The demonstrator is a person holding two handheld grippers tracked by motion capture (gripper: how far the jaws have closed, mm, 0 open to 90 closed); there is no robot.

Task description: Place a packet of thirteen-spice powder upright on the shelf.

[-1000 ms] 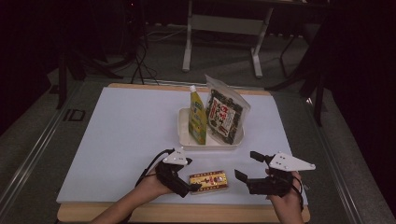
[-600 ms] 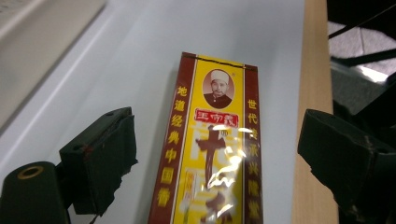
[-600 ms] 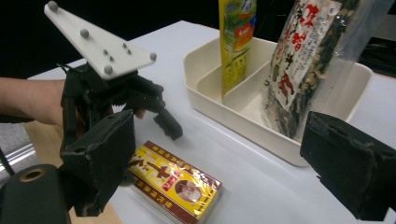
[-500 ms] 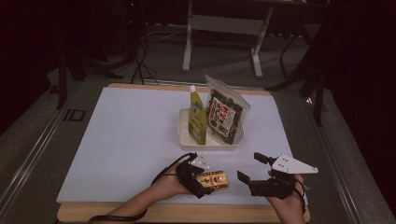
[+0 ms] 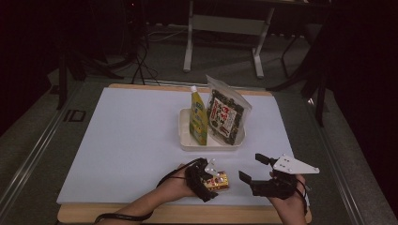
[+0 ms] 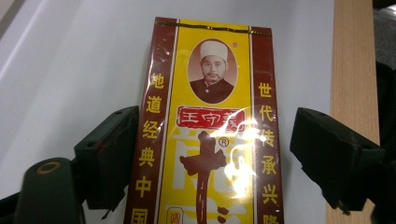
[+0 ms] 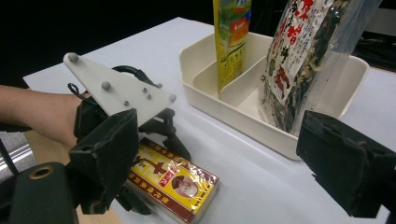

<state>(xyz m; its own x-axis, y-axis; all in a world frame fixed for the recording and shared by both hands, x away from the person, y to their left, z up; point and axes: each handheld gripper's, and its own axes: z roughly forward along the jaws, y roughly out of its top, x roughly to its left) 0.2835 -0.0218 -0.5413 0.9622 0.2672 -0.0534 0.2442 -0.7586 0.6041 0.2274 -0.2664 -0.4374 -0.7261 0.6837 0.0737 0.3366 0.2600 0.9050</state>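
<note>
Straddling glossy flat box (image 6: 210, 130) — hand-held gripper (image 6: 210, 158)

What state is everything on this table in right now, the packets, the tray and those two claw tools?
Red and yellow box: flat on the table, sealed in film, between the jaws.
Left gripper: jaws closing round the box, one side not yet touching.
Right gripper: open, empty.
Cream tray: divided, holding both packs.
Green pouch: upright, capped.
Seaweed bag: leaning, sealed.

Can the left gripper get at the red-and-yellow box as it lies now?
Probably yes. The left gripper already straddles the box, which lies flat on the white mat; its jaws have just been closing, one on each long side, a gap still showing, nothing between.
</note>
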